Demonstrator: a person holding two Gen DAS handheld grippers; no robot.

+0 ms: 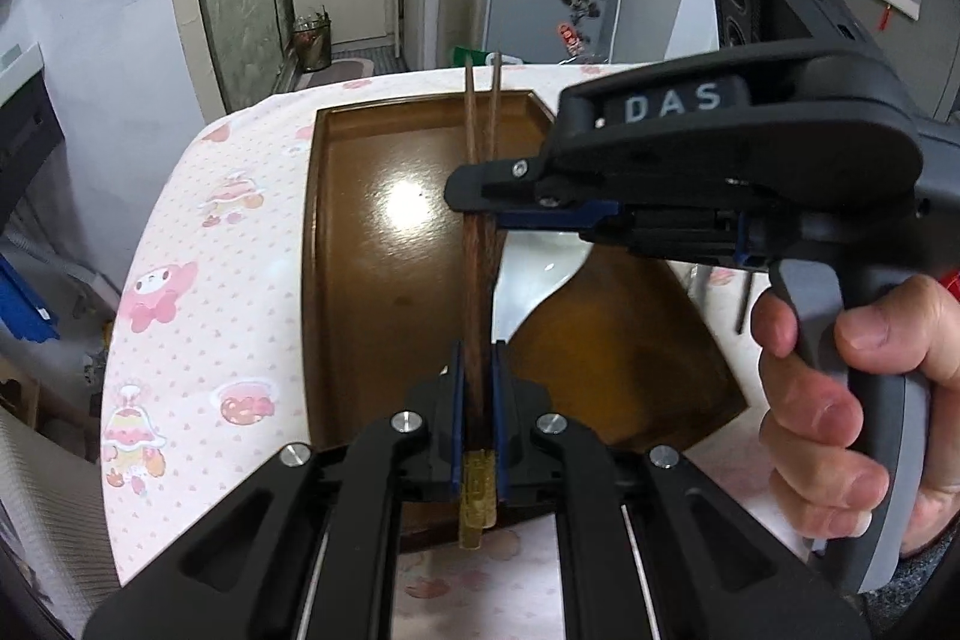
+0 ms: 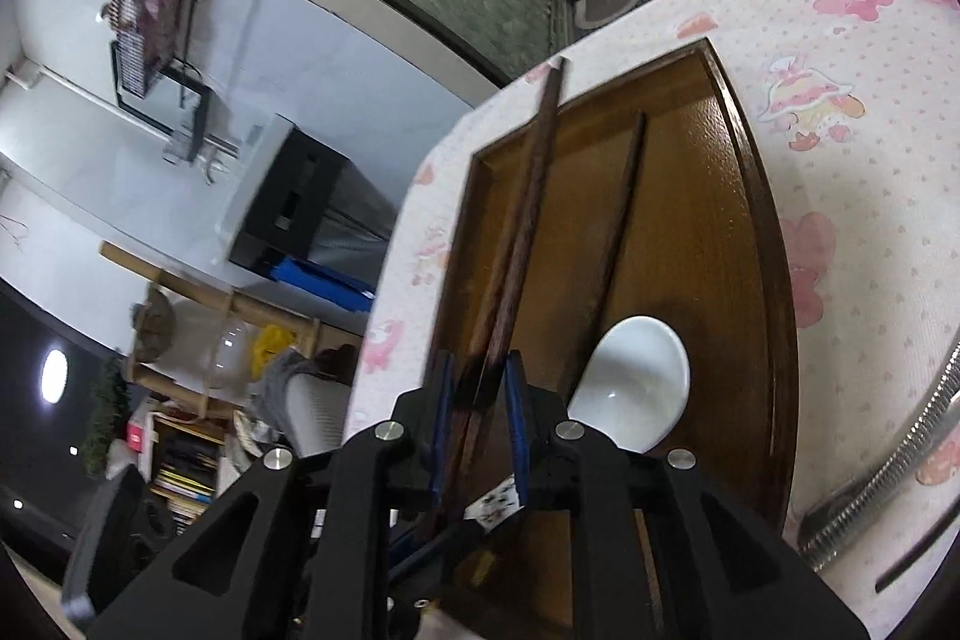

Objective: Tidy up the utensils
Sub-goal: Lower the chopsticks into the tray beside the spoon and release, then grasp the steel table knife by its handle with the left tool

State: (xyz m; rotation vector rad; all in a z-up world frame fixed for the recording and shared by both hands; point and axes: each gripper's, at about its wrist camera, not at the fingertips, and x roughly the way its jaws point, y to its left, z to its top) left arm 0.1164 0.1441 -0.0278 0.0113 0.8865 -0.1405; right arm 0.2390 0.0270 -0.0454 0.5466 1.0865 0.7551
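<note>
Right now everything hinges on how the pair of wooden chopsticks [image 1: 480, 280] lies relative to the two claws. The left gripper [image 1: 478, 358] is clamped on them near their gold-capped butt ends, and the sticks run straight out along its pointing line. They pass above the brown wooden tray [image 1: 360, 280], with the tips just past the far rim. They are lifted off the tray floor, not resting on it.

The right gripper [image 1: 480, 211], held in a hand [image 1: 840, 400], comes in from the right and crosses the sticks at about mid-length, roughly square to their long axis. In its own view the chopsticks [image 2: 528, 196] thread up between the blue pads of the right gripper [image 2: 478, 376]. The pads seem to bracket the sticks, with a sliver of gap on each side — slightly parted, not pressing, as far as I can judge. The dark line on the tray [image 2: 690, 220] beside the sticks is probably their shadow.

A white ceramic spoon [image 2: 636, 376] lies in the tray beside the sticks, on the right gripper's side, its bowl close under that claw. From the left wrist the spoon [image 1: 528, 274] shows partly hidden beneath the right gripper.

My reading is that the sticks' length already runs along the tray's length — so setting them down parallel to the spoon needs mostly a lowering. The left claw carries them, and the right sits nearer the spoon. The cartoon-print tablecloth [image 1: 210, 280] surrounds the tray.
</note>
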